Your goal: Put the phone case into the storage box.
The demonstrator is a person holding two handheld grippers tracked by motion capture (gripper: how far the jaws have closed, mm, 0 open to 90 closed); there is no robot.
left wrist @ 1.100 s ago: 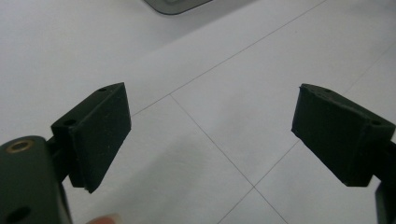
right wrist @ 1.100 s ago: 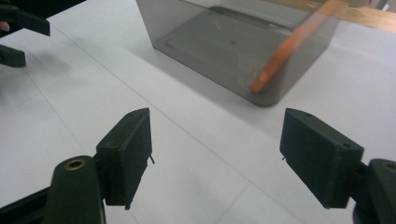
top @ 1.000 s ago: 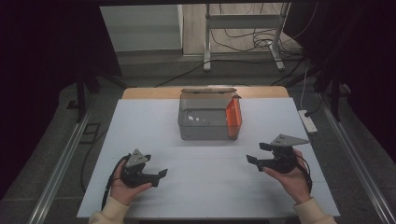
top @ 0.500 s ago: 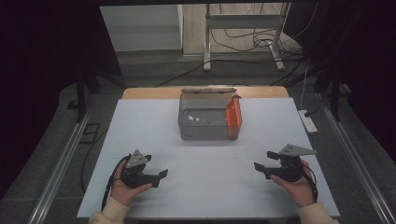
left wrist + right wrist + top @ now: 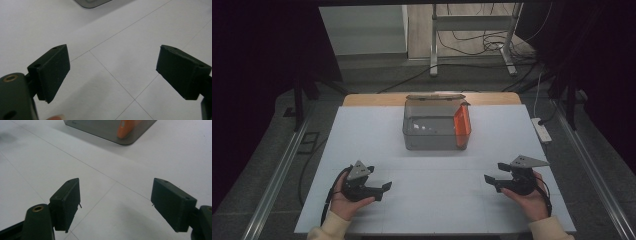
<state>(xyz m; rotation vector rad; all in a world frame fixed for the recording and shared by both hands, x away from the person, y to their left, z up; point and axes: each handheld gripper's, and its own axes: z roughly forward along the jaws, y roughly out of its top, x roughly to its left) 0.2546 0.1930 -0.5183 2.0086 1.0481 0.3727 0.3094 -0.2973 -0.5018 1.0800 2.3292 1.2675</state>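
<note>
Bench: white sheet, faint grid lines.
Grey bin: centred toward the far edge, long axis running side to side; an orange piece stands at its right end.
Left hand-held gripper: near the front-left corner, jaws spread wide, nothing between them.
Right hand-held gripper: near the front-right corner, jaws likewise wide and empty.
Key relation: the bin lies ahead of and between both grippers, well apart from each (the right one looks nearer the orange end).
</note>
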